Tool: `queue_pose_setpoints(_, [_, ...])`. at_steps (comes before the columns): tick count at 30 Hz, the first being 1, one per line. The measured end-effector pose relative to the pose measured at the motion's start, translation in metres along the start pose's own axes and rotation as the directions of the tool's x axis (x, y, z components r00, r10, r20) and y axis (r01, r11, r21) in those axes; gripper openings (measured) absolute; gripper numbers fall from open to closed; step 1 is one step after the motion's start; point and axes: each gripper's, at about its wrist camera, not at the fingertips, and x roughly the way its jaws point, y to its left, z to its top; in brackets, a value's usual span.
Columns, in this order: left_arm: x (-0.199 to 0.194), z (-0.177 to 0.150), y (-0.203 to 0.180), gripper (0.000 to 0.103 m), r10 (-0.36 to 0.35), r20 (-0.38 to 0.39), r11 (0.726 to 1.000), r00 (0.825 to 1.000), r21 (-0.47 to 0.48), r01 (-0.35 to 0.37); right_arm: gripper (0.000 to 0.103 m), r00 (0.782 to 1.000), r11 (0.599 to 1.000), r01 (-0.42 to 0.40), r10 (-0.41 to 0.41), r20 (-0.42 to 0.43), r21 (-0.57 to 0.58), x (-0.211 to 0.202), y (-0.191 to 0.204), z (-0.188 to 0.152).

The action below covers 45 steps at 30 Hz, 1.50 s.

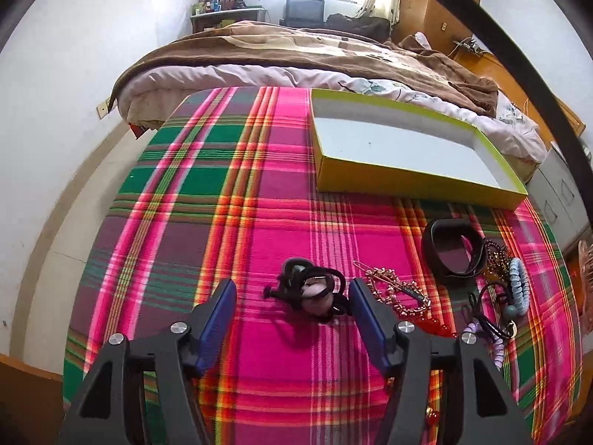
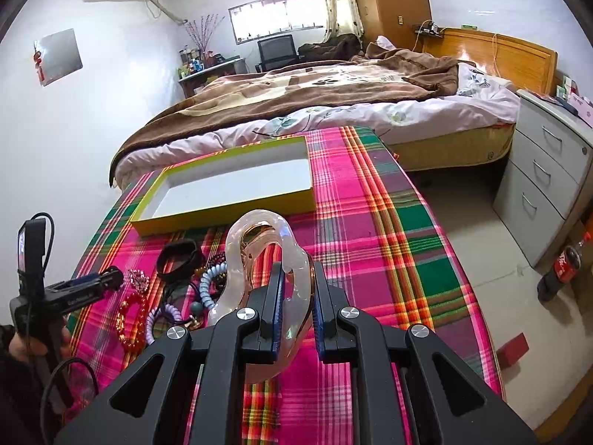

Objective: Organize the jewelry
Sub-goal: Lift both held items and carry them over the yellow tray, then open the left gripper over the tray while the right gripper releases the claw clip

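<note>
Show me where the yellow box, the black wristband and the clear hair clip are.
yellow box (image 1: pixel 407 181): left wrist view, on its near outer wall.
black wristband (image 1: pixel 431 250): left wrist view, on its left side.
clear hair clip (image 2: pixel 237 256): right wrist view, on its left curved edge.

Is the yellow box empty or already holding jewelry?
Empty. The yellow box shows only bare white floor in both views; the jewelry pile lies outside it on the plaid cloth.
</note>
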Motion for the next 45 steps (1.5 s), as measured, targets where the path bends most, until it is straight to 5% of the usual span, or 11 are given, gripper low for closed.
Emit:
queue_pose_setpoints(2, [0.002, 0.0, -0.003, 0.034, 0.027, 0.001, 0.999, 1.0, 0.022, -0.027, 0.014, 1.0, 1.0, -0.001, 0.001, -0.001, -0.001, 0.001, 0.001, 0.001])
queue_pose_setpoints(8, [-0.001, 0.005, -0.005, 0.008, 0.025, 0.01, 0.999, 1.0, 0.04, -0.025, 0.014, 1.0, 1.0, -0.004, 0.004, -0.002, 0.004, 0.005, 0.002, 0.006])
queue_pose_setpoints(21, [-0.035, 0.029, -0.007, 0.008, -0.019, 0.09, 0.999, 0.996, 0.04, 0.016, 0.014, 1.0, 1.0, -0.011, 0.011, 0.013, 0.006, 0.009, 0.001, 0.027])
queue_pose_setpoints(30, [-0.048, 0.076, -0.026, 0.008, -0.074, 0.146, 0.995, 0.986, 0.08, 0.063, 0.014, 0.999, 0.999, -0.012, 0.013, 0.038, -0.041, 0.02, 0.011, 0.07])
queue_pose_setpoints(45, [0.036, 0.148, -0.056, 0.008, -0.179, 0.052, 0.982, 0.983, 0.073, 0.175, 0.014, 0.992, 0.998, -0.038, 0.032, -0.118, -0.046, 0.138, 0.013, 0.121])
